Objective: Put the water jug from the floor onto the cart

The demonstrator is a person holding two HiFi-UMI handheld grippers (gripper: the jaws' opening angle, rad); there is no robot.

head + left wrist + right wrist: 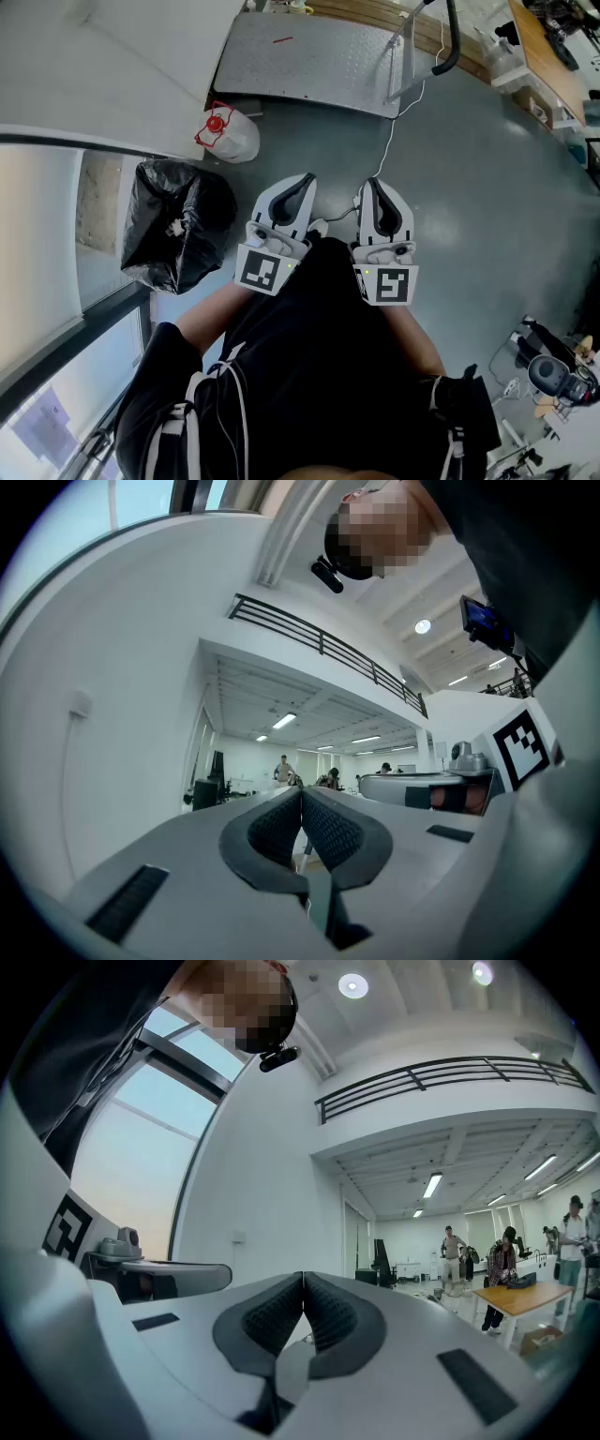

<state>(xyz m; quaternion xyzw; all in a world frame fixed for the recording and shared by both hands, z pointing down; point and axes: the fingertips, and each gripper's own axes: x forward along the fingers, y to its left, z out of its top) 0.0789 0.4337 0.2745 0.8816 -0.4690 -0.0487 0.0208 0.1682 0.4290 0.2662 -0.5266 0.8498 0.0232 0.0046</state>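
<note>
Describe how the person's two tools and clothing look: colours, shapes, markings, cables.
Both the left tool and right tool have smooth white shells tapering to rounded tips, with dark textured pads. Each carries a cube of black-and-white square markers. A thin white cable shows between them. The person wears black clothing with white cords.

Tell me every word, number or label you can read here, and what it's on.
No readable words or numbers anywhere.
Water jug: red label by the cap, print too small to read.
Cart: small red mark on the deck, not legible.
Cubes on the left gripper and right gripper: black-and-white square patterns, no letters.
</note>
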